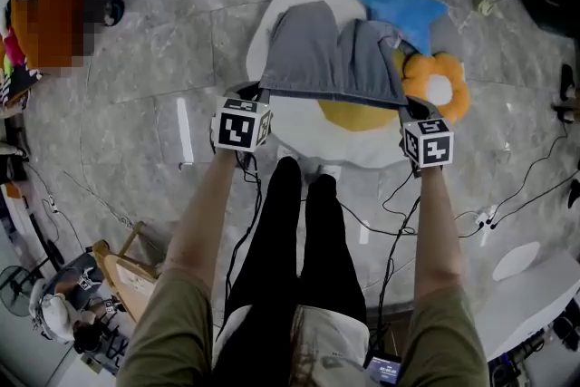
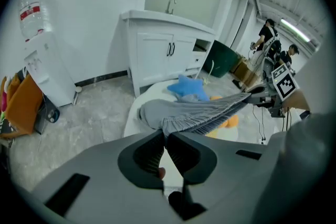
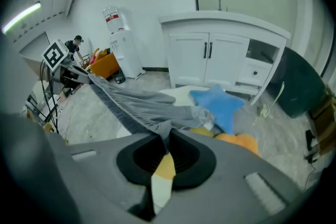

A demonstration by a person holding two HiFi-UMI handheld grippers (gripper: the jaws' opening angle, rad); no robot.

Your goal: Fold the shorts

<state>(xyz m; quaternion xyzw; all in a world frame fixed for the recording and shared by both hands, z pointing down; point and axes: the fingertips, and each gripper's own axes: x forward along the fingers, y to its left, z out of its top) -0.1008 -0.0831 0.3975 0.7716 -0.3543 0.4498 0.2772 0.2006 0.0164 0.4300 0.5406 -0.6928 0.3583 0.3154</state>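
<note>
- Head view: the left forearm (image 1: pixel 204 213) reaches straight out and down, and the left tool (image 1: pixel 260 92) tips steeply toward the floor at the near-left corner of the grey shorts (image 1: pixel 331 59).
- Left gripper view: that tool's jaws are pinched together on the waistband, whose gathered elastic edge runs off to the right.
- In the middle, the waistband is strung taut between both tools. The legs drape away over the white egg-shaped mat (image 1: pixel 308 136) on the floor.
- The blue star cushion (image 1: pixel 399 3) lies just beyond the shorts, and the orange flower cushion (image 1: pixel 439 86) sits beside their right corner.
- The right forearm (image 1: pixel 437 222) runs parallel to the left, with the right tool (image 1: pixel 405 107) angled down likewise.
- Right gripper view: its jaws are clamped on the other waistband corner.
</note>
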